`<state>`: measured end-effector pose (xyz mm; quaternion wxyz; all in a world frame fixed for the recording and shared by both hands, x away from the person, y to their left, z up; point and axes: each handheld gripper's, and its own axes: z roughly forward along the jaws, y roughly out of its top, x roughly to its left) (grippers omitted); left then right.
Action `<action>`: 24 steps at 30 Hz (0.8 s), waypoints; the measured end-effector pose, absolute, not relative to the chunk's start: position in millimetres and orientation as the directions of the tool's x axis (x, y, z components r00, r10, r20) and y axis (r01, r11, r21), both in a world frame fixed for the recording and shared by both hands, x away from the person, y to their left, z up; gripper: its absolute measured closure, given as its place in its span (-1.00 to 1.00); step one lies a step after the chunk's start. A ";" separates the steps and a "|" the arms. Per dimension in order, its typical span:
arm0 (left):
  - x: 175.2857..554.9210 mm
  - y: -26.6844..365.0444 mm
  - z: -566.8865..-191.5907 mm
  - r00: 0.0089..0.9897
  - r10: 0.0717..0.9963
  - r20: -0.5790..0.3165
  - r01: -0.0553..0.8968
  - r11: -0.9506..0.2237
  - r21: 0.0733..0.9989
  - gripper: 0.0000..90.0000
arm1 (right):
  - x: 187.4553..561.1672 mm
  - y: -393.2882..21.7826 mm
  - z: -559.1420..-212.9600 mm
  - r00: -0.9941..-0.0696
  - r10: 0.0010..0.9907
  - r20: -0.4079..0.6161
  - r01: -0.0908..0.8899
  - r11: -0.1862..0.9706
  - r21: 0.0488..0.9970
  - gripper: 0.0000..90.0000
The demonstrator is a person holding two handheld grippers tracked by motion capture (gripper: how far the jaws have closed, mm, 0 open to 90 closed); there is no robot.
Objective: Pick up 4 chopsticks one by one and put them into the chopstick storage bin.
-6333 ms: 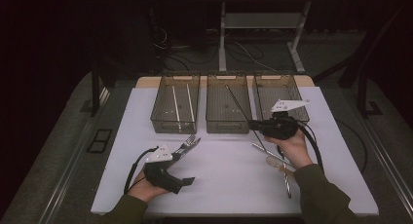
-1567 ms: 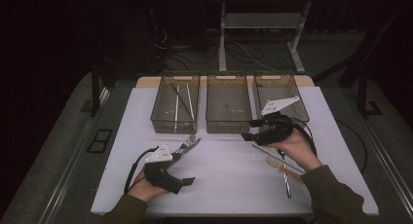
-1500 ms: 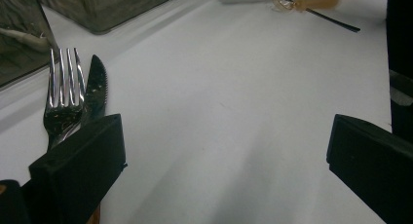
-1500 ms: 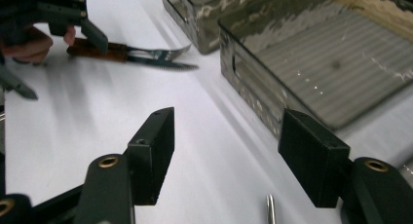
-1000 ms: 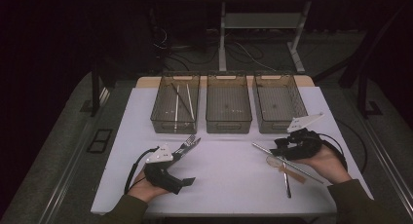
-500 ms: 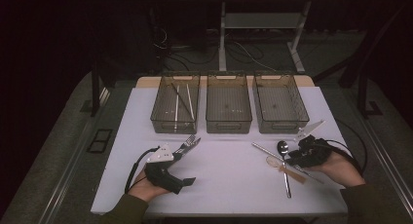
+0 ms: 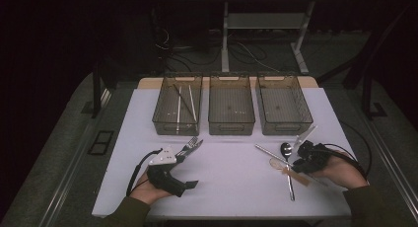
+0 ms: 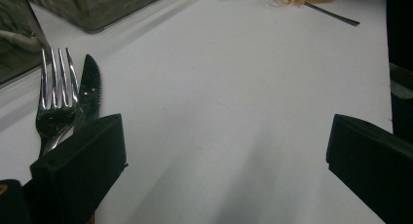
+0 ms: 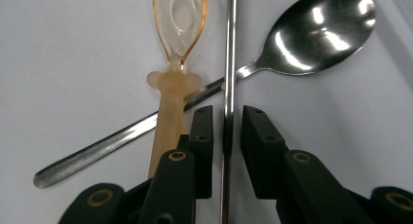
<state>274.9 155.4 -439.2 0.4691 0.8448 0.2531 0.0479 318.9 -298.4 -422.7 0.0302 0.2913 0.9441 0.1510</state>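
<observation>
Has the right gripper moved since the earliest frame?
Yes. The right gripper moved from the middle clear plastic bin down toward the table's near right, straddling a thin metal rod.

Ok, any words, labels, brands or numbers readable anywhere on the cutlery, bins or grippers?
None: no text, brand or number can be read in these pictures.
The metal spoon, the amber plastic spoon, the fork and the three clear bins show no print.

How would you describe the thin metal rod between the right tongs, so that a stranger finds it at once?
Look at the white table, at its right side in front of the right bin. There three utensils cross beside the right tongs. The rod is straight, thin and bare, lying over the steel spoon and beside the amber plastic spoon; it has no bowl.
</observation>
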 end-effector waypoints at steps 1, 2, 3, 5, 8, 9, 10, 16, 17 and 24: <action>274.9 155.2 -439.3 0.867 0.473 -0.157 0.384 -0.433 0.816 -1.00 | 319.0 -297.5 -422.6 -0.829 0.558 0.028 0.540 0.787 0.298 0.68; 274.8 155.1 -439.4 0.867 0.473 -0.157 0.384 -0.433 0.815 -1.00 | 319.4 -296.6 -422.5 -0.830 0.557 0.024 0.538 0.789 0.296 0.69; 274.8 155.0 -439.5 0.867 0.473 -0.158 0.385 -0.434 0.815 -1.00 | 319.8 -295.7 -422.4 -0.833 0.553 0.019 0.534 0.796 0.286 0.70; 274.9 154.8 -439.7 0.867 0.474 -0.157 0.385 -0.434 0.814 -1.00 | 320.1 -292.7 -422.2 -0.839 0.544 0.007 0.526 0.807 0.269 0.71; 274.8 154.5 -439.9 0.867 0.473 -0.156 0.385 -0.437 0.813 -1.00 | 320.9 -288.5 -421.7 -0.843 0.539 -0.002 0.522 0.818 0.241 0.75; 274.7 154.5 -439.8 0.867 0.473 -0.156 0.385 -0.437 0.813 -1.00 | 321.3 -287.5 -421.6 -0.844 0.536 -0.002 0.520 0.821 0.236 0.77; 274.7 154.5 -439.8 0.867 0.474 -0.156 0.385 -0.437 0.813 -1.00 | 321.5 -286.9 -421.7 -0.843 0.538 -0.002 0.522 0.820 0.234 0.80; 274.8 154.5 -440.0 0.866 0.474 -0.157 0.386 -0.438 0.812 -1.00 | 322.5 -286.5 -421.4 -0.839 0.545 -0.001 0.530 0.817 0.227 0.89; 274.8 154.5 -439.9 0.867 0.473 -0.156 0.385 -0.438 0.812 -1.00 | 322.5 -286.8 -421.5 -0.838 0.545 0.001 0.531 0.816 0.229 0.90; 274.8 154.5 -439.8 0.867 0.472 -0.156 0.385 -0.438 0.813 -1.00 | 323.7 -294.1 -421.2 -0.832 0.554 0.034 0.541 0.796 0.273 0.90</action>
